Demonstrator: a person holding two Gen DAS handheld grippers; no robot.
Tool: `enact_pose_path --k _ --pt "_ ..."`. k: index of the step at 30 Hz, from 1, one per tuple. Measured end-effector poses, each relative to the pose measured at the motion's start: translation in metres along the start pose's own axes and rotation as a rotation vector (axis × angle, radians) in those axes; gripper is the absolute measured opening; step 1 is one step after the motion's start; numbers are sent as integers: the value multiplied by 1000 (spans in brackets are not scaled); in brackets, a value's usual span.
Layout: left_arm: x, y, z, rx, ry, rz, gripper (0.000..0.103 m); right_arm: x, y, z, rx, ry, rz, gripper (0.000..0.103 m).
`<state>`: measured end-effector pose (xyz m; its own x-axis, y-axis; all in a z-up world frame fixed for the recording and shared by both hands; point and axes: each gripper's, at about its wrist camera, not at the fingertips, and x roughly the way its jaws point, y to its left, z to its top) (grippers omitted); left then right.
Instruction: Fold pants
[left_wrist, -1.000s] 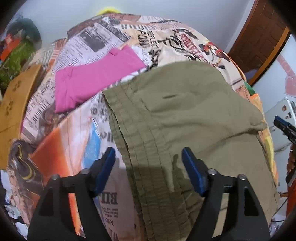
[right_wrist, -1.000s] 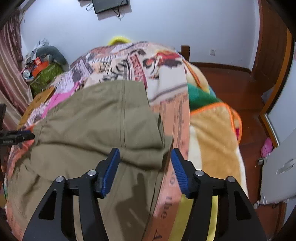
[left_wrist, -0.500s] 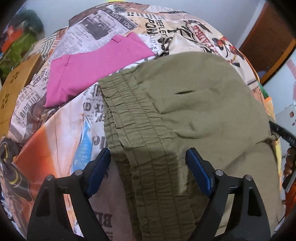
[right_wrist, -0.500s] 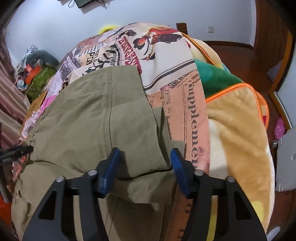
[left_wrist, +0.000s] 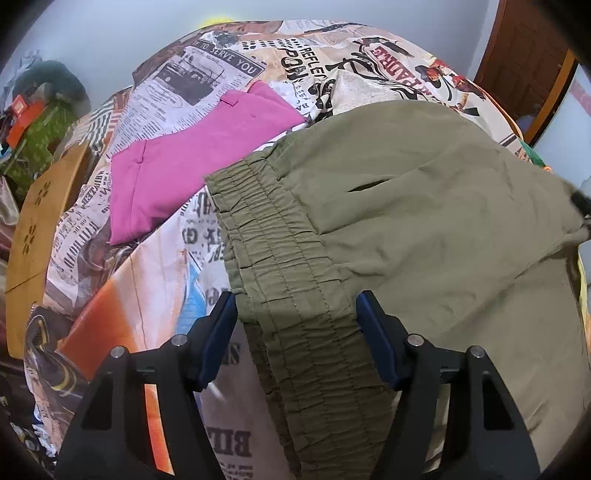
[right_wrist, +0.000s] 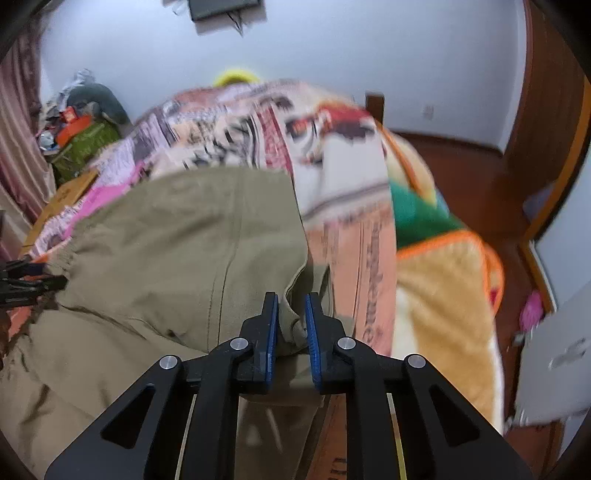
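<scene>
On the bed (left_wrist: 155, 266), over its newspaper-print cover, the olive pants (left_wrist: 424, 229) are lying already doubled, their long axis running across from the left gripper (left_wrist: 295, 332) to the right gripper (right_wrist: 290, 321). The left gripper's fingers (left_wrist: 218, 332) are standing wide apart, straddling the gathered elastic waistband (left_wrist: 280, 258) without pinching it; the band is running straight out from between them, away from the camera. At the opposite end, the right gripper's fingers (right_wrist: 269, 332) are pressing together on a bunched corner of the pants fabric, near the leg end, and the blur in that view suggests this hand is moving. The next fold looks to be turning on the waistband: the left hand is the nearer one to it and is sitting square over it, so it would only need to pinch. A folded pink garment (left_wrist: 192, 162) is lying just beyond the waistband, apart from it.
</scene>
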<state>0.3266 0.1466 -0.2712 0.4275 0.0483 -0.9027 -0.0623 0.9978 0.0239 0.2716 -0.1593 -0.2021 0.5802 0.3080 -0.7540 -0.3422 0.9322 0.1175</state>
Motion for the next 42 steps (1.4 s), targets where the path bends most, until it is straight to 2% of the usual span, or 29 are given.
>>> enact_pose_path --k 4,6,12,14,18,20,23,26,28,33,36,37,38,42 --pt "-3 2 3 5 -10 19 65 -10 6 11 -28 -38 0 11" --pt "-2 2 3 4 -7 20 65 0 8 12 -37 -23 -11 11" --pt "7 3 -2 -16 4 0 66 60 -8 -5 47 145 -7 11" --pt "8 4 -2 -22 5 -9 66 70 -9 -12 56 172 -3 10" --pt "8 4 -3 -20 3 -11 67 68 -4 -7 35 191 -16 11" --pt "2 3 -3 -14 -3 -8 67 64 -4 -1 28 202 -17 15" --pt "-8 2 -3 -4 -17 -4 67 47 -5 6 21 180 -9 16" --pt "-22 7 0 -13 -43 -13 67 24 -4 18 19 129 15 28" --pt "-33 12 5 -31 -68 -26 67 9 -2 30 16 77 19 47" --pt "-48 31 24 -78 -127 -29 75 -5 8 60 -1 -8 40 52" --pt "-45 40 38 -94 -133 -6 75 2 15 77 -5 -44 28 62" --pt "-42 43 43 -98 -135 -8 75 5 17 80 -7 -33 20 69" --pt "-40 44 46 -101 -134 -8 75 9 19 83 -13 -38 15 71" --pt "-19 52 60 -118 -118 0 75 40 25 96 -27 -17 7 72"
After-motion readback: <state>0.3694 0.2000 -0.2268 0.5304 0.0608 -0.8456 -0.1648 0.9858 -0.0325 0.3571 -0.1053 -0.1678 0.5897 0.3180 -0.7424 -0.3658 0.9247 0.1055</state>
